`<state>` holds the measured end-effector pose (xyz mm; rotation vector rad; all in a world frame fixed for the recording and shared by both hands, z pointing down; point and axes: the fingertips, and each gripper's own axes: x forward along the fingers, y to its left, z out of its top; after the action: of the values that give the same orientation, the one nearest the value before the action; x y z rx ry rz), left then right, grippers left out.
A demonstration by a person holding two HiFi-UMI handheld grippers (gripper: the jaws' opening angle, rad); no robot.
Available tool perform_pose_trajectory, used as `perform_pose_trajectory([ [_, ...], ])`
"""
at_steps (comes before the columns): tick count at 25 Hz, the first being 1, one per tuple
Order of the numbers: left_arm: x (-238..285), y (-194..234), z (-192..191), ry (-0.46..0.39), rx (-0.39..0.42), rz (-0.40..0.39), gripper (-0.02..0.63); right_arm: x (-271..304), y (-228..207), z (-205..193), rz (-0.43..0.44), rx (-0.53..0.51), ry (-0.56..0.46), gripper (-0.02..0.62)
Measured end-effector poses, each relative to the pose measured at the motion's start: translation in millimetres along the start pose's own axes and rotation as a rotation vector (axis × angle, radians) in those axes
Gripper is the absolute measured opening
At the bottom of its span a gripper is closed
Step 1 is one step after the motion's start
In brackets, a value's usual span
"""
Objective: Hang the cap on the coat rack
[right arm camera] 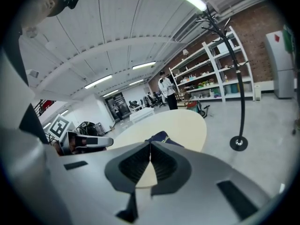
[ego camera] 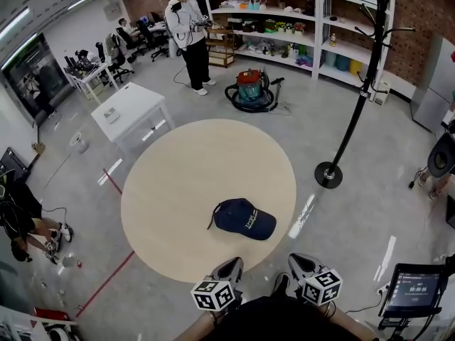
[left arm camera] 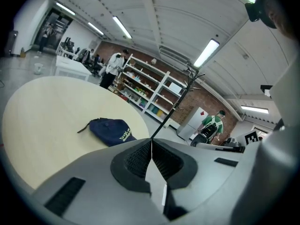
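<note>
The large round pale wooden table (ego camera: 178, 183) fills the middle of the head view and serves as the reference for everything else. The tall black metal coat rack (ego camera: 357, 98), with its round foot on the grey floor, stands just off the table's right edge, apart from it, and its curved hooks at the top are all bare. The dark navy fabric cap (ego camera: 244, 218) with light lettering on its side lies flat on the table, toward the near right part of the top, with a loose strap trailing toward the table's centre. The grey left gripper (left arm camera: 151, 149) and the grey right gripper (right arm camera: 150, 150) hang side by side at the table's near edge, short of the cap and not touching it. Each gripper's own view shows its ribbed black jaws pressed fully together with nothing between them, so both are empty. Judging by this, the task is at its very start: the cap has not yet been picked up, and the reach, the grasp, the carry past the table's right edge and the hanging on a hook all remain
</note>
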<state>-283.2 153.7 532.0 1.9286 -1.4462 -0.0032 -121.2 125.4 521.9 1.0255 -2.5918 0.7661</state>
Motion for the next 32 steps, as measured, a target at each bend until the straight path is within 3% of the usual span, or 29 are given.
perform_pose_trajectory([
  [5,3,-12,9,-0.023,0.016,-0.001,0.008,2,-5,3,0.029,0.012,0.006,0.005],
  [12,8,-17,21,-0.075,0.015,0.07,0.008,15,-21,17,0.1,-0.027,0.033,0.005],
  [19,55,-18,19,-0.058,-0.019,0.133,0.008,41,-67,40,0.141,-0.04,0.058,0.005],
  [26,72,12,24,-0.053,-0.055,0.178,0.008,74,-75,49,0.142,-0.058,0.087,0.005],
  [32,85,47,52,-0.067,-0.064,0.187,0.008,121,-59,67,0.163,-0.099,0.115,0.005],
])
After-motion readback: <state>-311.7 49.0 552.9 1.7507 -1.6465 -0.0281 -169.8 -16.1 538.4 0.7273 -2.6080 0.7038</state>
